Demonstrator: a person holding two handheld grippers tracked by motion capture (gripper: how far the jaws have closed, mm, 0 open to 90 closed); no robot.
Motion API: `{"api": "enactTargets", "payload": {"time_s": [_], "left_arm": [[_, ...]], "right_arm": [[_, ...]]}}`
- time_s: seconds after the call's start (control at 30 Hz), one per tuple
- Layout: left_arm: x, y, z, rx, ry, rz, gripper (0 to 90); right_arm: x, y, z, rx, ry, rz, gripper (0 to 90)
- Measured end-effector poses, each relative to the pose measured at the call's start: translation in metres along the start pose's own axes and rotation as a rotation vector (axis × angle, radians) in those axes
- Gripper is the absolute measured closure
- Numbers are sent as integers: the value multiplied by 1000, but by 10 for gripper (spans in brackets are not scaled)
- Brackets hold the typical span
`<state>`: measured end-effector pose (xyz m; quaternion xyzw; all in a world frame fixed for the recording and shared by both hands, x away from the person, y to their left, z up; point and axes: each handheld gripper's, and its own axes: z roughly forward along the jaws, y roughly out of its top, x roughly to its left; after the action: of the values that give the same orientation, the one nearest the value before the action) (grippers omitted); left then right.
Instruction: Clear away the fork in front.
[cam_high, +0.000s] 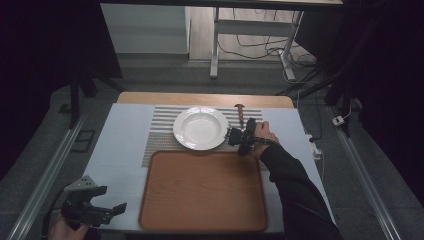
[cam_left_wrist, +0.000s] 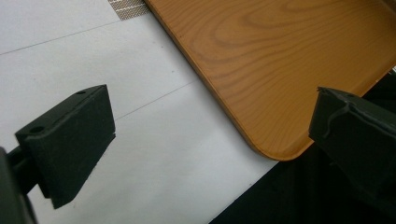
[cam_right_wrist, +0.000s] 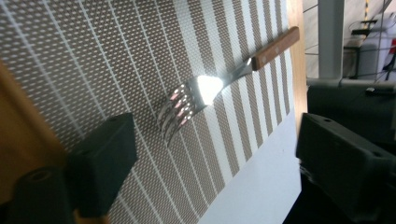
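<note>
The steel fork with a brown wooden handle (cam_right_wrist: 212, 86) lies flat on the brown-and-white striped woven placemat (cam_high: 162, 131), just right of the round white ceramic plate (cam_high: 200, 127), with its handle toward the far edge of the desk (cam_high: 120, 150). In the right gripper view the tines point toward the camera and sit between the two black jaws, clear of both.

The right tool (cam_high: 239, 139) is released: its jaws stand wide apart, with nothing between the pads. In the high view it rests low over the placemat, just beside the right rim of the plate and near the fork's tine end. A dark sleeve (cam_high: 295, 195) runs from it to the bottom edge.

The rectangular brown wooden tray (cam_high: 202, 192) lies on the white desk cover, just in front of the plate, overlapping the near edge of the placemat.

The left tool (cam_high: 102, 207) is also released, jaws spread and empty. It hovers at the near-left corner of the desk, apart from the tray's near-left corner (cam_left_wrist: 275, 149).
</note>
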<state>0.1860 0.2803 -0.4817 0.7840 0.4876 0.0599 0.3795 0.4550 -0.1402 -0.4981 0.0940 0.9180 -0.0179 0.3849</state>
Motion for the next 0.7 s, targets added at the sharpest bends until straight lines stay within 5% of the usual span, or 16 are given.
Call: {"api": "enactTargets", "payload": {"time_s": [0.17, 0.23, 0.3, 0.43, 0.47, 0.7], "left_arm": [[0, 0, 0, -1, 0, 0, 2], [0, 0, 0, -2, -1, 0, 2], [0, 0, 0, -1, -2, 0, 2], [0, 0, 0, 1, -1, 3, 2], [0, 0, 0, 0, -2, 1, 2], [0, 0, 0, 2, 1, 4, 3]], "right_arm": [[5, 3, 8, 8, 5, -56, 255], [13, 3, 15, 1, -53, -84, 359], [14, 3, 15, 15, -55, -86, 387], [19, 4, 18, 32, -92, -130, 536], [23, 4, 21, 12, -89, -139, 640], [33, 3, 22, 25, -126, -179, 870]]}}
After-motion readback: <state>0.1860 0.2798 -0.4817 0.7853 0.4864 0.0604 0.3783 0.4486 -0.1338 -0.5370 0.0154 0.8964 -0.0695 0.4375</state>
